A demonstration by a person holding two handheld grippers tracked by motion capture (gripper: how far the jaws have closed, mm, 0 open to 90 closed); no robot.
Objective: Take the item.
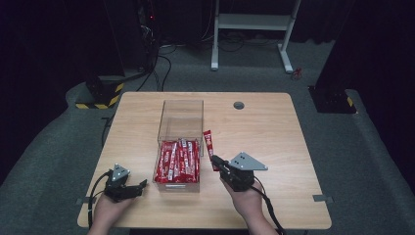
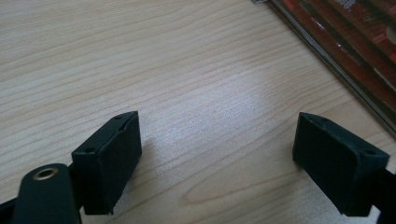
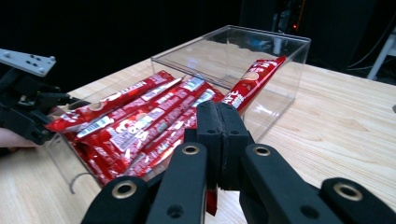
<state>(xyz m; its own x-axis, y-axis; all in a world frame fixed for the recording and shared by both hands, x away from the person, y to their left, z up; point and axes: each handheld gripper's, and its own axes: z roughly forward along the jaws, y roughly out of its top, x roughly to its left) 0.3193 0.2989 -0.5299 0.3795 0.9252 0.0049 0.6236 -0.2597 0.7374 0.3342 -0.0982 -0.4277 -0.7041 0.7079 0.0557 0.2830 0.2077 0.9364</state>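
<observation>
Red sachet (image 1: 209, 147) is clamped at its near end in my right gripper (image 1: 216, 161), jaws pressed together on it; it is raised and stands just beside the right wall of the clear acrylic box (image 1: 180, 115). In the right gripper view the sachet (image 3: 252, 84) slants up against that wall. The near half of the box holds a stack of red sachets (image 1: 177, 161); the far half is bare. Left gripper (image 1: 138, 186) rests low near the front-left corner of the box, jaws wide, nothing between them. I see bare table (image 1: 274, 137) to the right of the box.
</observation>
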